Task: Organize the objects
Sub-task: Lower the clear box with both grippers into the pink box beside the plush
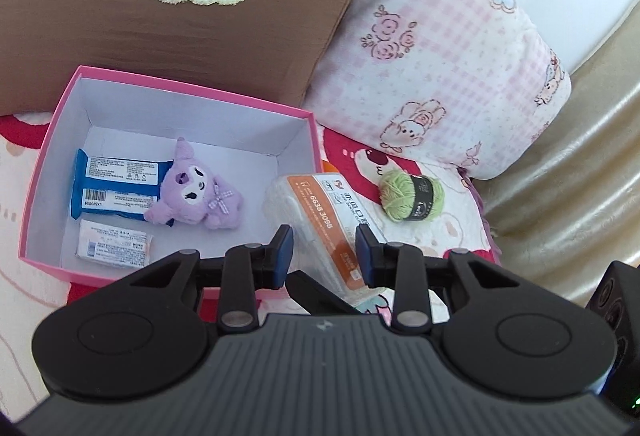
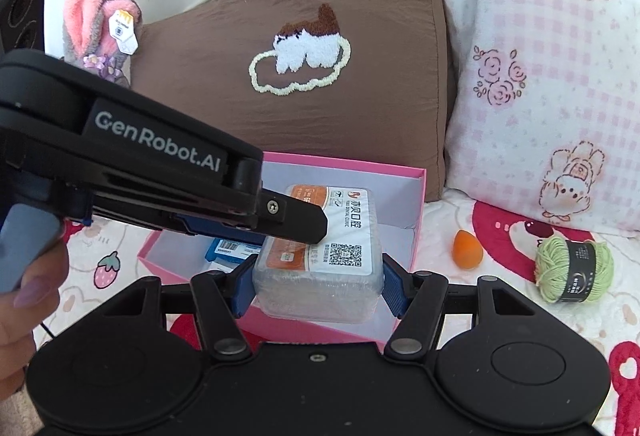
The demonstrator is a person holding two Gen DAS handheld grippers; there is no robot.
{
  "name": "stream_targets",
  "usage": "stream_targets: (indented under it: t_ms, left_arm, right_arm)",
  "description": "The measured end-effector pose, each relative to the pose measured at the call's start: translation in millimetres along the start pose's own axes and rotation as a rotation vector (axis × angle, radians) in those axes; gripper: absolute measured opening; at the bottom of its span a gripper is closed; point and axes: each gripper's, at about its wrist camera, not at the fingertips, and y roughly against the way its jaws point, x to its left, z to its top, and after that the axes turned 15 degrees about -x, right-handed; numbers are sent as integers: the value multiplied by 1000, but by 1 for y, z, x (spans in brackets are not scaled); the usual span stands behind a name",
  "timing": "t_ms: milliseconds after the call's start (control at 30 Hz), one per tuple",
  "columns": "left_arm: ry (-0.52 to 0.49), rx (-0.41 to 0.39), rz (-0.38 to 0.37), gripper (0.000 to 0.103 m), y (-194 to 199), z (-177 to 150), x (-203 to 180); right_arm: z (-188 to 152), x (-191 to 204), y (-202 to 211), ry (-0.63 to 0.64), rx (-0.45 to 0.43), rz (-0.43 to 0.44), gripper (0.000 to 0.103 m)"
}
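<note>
A clear plastic pack with an orange and white label (image 2: 318, 260) is gripped from both sides by my right gripper (image 2: 316, 288), over the near right corner of the pink box (image 2: 418, 211). In the left wrist view the pack (image 1: 320, 224) lies ahead of my left gripper (image 1: 324, 254), which is open and empty with its pads (image 1: 284, 248) either side of the pack's near end. My left gripper also reaches across the right wrist view, above the pack. The box (image 1: 52, 139) holds a blue wipes pack (image 1: 116, 183), a purple plush (image 1: 200, 191) and a small white packet (image 1: 116, 244).
A green yarn ball (image 1: 414, 195) lies on the bedspread right of the box, also in the right wrist view (image 2: 576, 272), with an orange sponge (image 2: 466, 244) beside it. A brown pillow (image 2: 300, 75) and a pink checked pillow (image 2: 540, 95) stand behind. A pink-eared plush (image 2: 100, 31) sits at the back left.
</note>
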Motion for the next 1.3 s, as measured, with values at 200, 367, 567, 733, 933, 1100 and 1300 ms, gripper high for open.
stream_targets:
  t_ms: [200, 367, 567, 733, 933, 1100, 1300]
  left_arm:
    - [81, 17, 47, 32, -20, -1, 34]
    - [143, 50, 64, 32, -28, -1, 61]
    - [183, 84, 92, 33, -37, -2, 82]
    - [206, 120, 142, 34, -38, -4, 94]
    - [253, 124, 138, 39, -45, -7, 112]
    - [258, 117, 165, 40, -51, -8, 121]
    - [246, 94, 206, 41, -60, -9, 133]
  right_arm:
    - [-6, 8, -38, 30, 65, 40, 66]
    - [-9, 10, -63, 50, 129, 135, 66]
    - [-12, 5, -91, 28, 206, 241, 66]
    - [-17, 3, -114, 28, 277, 372, 66]
    - [-8, 7, -147, 92, 394, 455, 66]
    - [-11, 11, -171, 116, 496, 462, 66]
    - [-11, 6, -186, 77, 565, 497, 66]
